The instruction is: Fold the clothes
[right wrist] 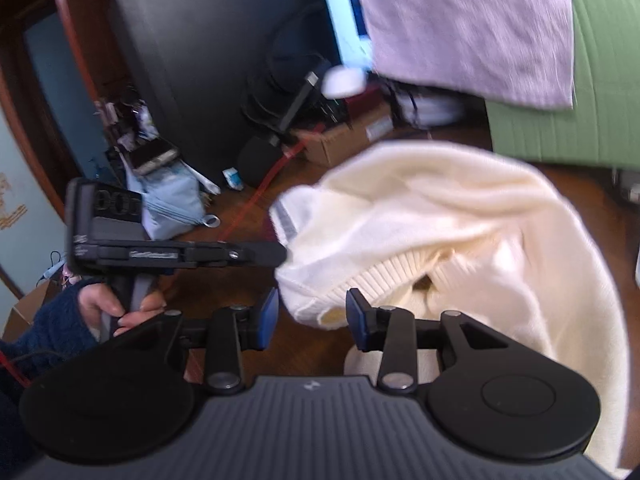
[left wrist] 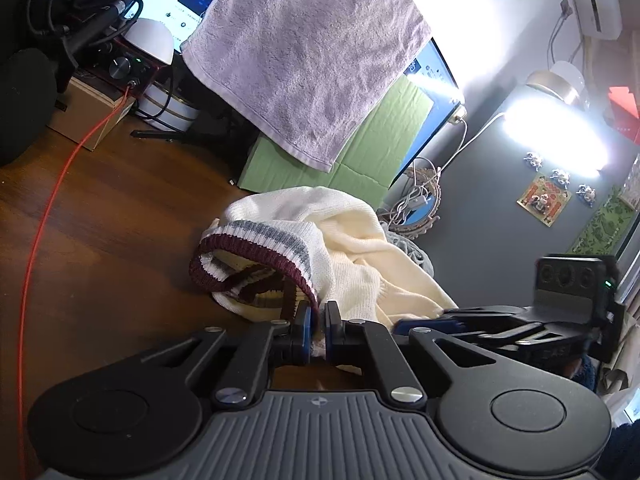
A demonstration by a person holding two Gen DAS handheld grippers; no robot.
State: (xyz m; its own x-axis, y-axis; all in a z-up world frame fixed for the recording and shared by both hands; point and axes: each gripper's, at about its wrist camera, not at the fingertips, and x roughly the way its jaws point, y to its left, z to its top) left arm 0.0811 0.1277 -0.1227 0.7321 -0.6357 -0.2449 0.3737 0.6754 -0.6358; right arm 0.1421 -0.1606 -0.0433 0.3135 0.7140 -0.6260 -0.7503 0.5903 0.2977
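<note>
Left wrist view: the left gripper [left wrist: 318, 322] is pinching the sweater [left wrist: 352, 248], its jaws nearly shut on a fold of the cream knit right by the striped cuff [left wrist: 256, 252]. The cuff, banded in maroon and grey, is gaping open just ahead of the jaws and slightly to their left. The rest of the sweater is lying bunched ahead and to the right on the wooden bench [left wrist: 112, 216]. The right gripper [left wrist: 424, 325] is reaching in from the right, its blue pads touching the sweater's edge beside the left jaws. Well beyond the jaws, a lilac towel [left wrist: 308, 52] is hanging over a monitor [left wrist: 430, 76], with a green box [left wrist: 360, 152] under it. An orange cable [left wrist: 48, 216] is running across the bench far to the left.

Right wrist view, blurred: the right gripper [right wrist: 312, 316] is standing with jaws partly open, and a cream hem of the sweater [right wrist: 440, 224] is sitting between them without either pad clearly pressing on it. The bulk of the sweater is spreading ahead and to the right of the jaws. The left gripper [right wrist: 280, 255] is coming in from the left, its tip buried in the knit, held by a hand [right wrist: 116, 306] in a dark blue sleeve [right wrist: 52, 332].
</note>
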